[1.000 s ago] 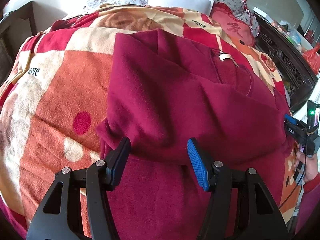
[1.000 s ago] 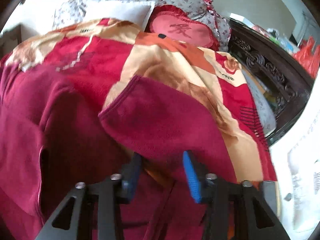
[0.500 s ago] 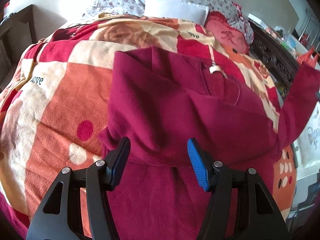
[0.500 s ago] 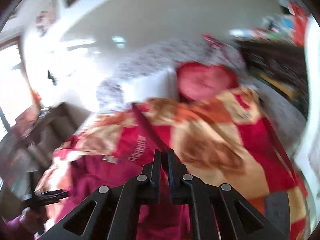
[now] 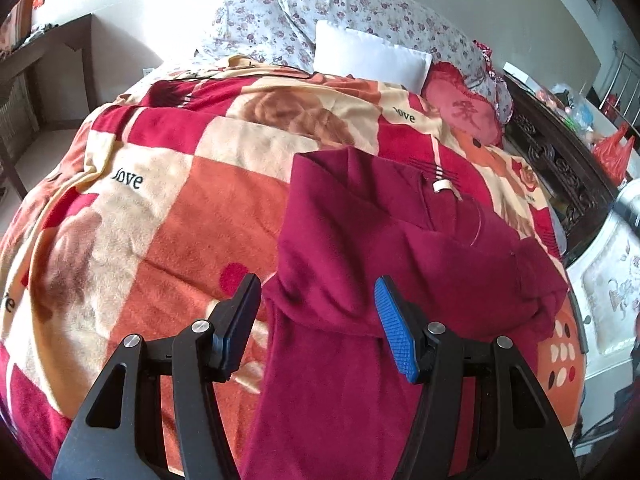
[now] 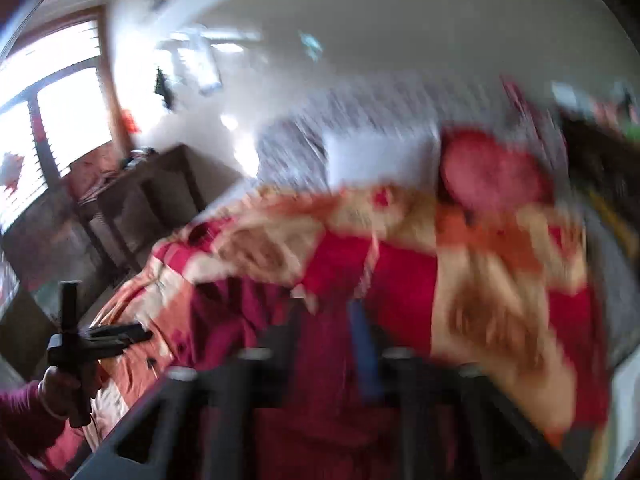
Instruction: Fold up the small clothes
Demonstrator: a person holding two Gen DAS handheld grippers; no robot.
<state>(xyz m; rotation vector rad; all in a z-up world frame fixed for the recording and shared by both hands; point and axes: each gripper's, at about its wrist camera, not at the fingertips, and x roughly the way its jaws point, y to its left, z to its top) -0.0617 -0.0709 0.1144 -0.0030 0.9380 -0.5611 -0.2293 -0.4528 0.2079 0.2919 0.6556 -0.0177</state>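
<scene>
Garment: a dark red fleece sweater (image 5: 384, 264) is being seen spread on the bed, right of centre in the left wrist view, partly folded, with one sleeve laid across its body.
Collar: a small white neck label (image 5: 441, 186) is showing at the far end of the sweater.
Bed cover: a red, orange and cream patchwork fleece blanket (image 5: 160, 208) is lying under the sweater; "love" lettering is being seen on it.
Left tool (image 5: 318, 326): it is being held low over the near part of the sweater, its two fingers spread wide apart, released, nothing being gripped between them; one blue ribbed pad (image 5: 394, 330) is facing inward.
Right tool (image 6: 332, 344): it is being seen heavily blurred in the right wrist view; dark red fabric is showing between and below its fingers, but whether it is released or clenched cannot be told.
Sweater in right wrist view (image 6: 248, 320): only a blurred dark red patch is being made out on the blanket.
Left tool from the right wrist view (image 6: 100, 338): it is being held in a hand (image 6: 66, 392) at the left edge.
Head of bed: a plain white rectangular pillow (image 5: 372, 60), a floral-print grey pillow (image 5: 256, 28) and a red heart-shaped cushion (image 5: 464, 108) are lying there.
</scene>
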